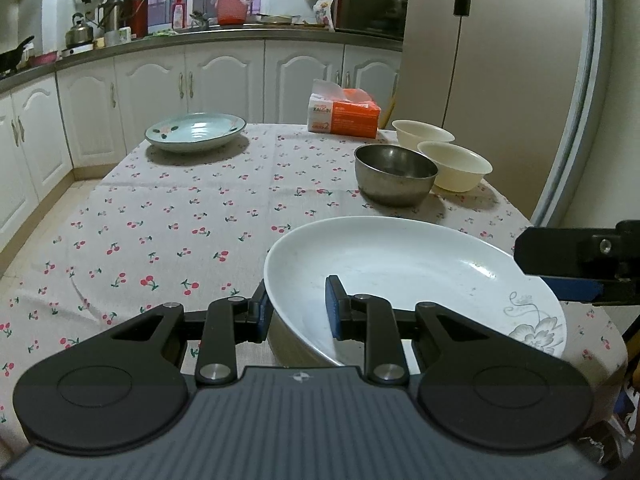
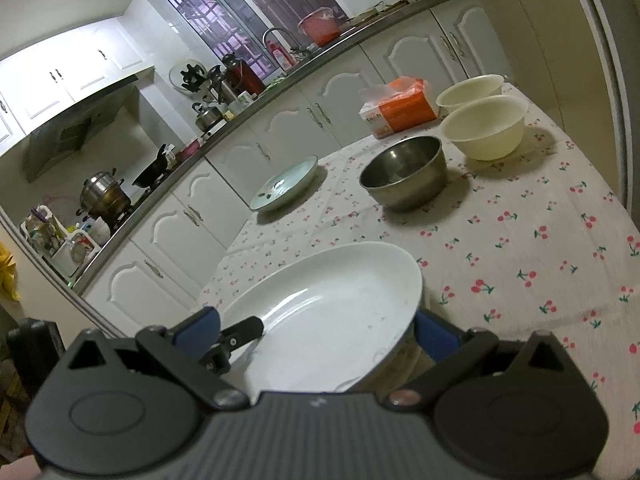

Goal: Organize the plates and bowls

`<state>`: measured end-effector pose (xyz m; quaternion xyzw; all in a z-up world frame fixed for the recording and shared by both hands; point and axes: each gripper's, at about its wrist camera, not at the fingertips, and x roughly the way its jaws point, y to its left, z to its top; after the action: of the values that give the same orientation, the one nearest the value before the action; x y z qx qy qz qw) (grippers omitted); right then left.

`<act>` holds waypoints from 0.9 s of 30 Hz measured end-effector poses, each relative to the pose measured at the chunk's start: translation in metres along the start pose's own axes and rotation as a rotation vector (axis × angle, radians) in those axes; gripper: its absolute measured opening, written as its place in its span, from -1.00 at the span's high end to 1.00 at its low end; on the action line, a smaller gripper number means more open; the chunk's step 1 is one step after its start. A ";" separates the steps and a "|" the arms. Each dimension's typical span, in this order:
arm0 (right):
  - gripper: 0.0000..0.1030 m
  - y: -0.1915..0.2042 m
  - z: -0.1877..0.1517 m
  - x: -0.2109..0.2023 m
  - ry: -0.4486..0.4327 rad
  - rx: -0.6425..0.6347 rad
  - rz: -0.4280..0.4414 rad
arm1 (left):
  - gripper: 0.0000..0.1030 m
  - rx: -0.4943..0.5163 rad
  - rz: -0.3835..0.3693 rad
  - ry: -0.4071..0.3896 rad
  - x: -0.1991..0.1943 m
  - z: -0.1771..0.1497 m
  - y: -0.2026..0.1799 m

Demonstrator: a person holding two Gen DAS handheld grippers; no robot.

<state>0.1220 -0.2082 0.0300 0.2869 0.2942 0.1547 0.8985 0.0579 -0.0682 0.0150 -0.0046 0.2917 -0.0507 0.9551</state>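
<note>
- My left gripper (image 1: 298, 307) is clamped on the near left rim of the white plate (image 1: 400, 264): one blue pad sits outside the rim, the other inside the well.
- My right gripper (image 2: 316, 330) straddles the opposite side of the same plate (image 2: 332, 304). One pad lies over the well and one outside the rim, but the jaws stand wide and I cannot tell whether the pads press on it.
- The plate sits at the near edge of the table, tilted in both views; whether its base is touching the cloth I cannot tell.
- To do this step well, I judge I should keep both wrists level with each other so the plate does not slip from the thin rim hold, then carry it low.
- The likely target is the pale green plate (image 1: 195, 131) at the far left, well apart from here.
- A steel bowl (image 1: 395, 174) stands between, just beside two cream bowls (image 1: 454, 164); I should steer left of them.
- The cherry-print tablecloth (image 1: 180, 220) has loose creases and could drag if the plate slides.
- An orange tissue box (image 1: 344, 114) sits at the far edge.
- Beyond are white kitchen cabinets (image 1: 224, 76), a cluttered counter with a sink, and a window.
</note>
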 end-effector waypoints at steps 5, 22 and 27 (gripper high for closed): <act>-0.99 -0.002 -0.002 0.001 0.005 0.009 -0.004 | 0.45 0.026 0.006 -0.009 -0.003 -0.003 -0.003; -0.99 -0.007 -0.004 0.000 0.012 0.027 -0.031 | -0.44 0.021 -0.041 0.012 -0.013 -0.007 0.010; -0.99 -0.012 0.003 -0.008 0.009 0.083 -0.083 | -0.83 -0.043 -0.073 0.035 -0.022 0.001 0.030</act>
<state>0.1185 -0.2223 0.0283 0.3108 0.3159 0.1060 0.8902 0.0429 -0.0361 0.0273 -0.0347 0.3090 -0.0793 0.9471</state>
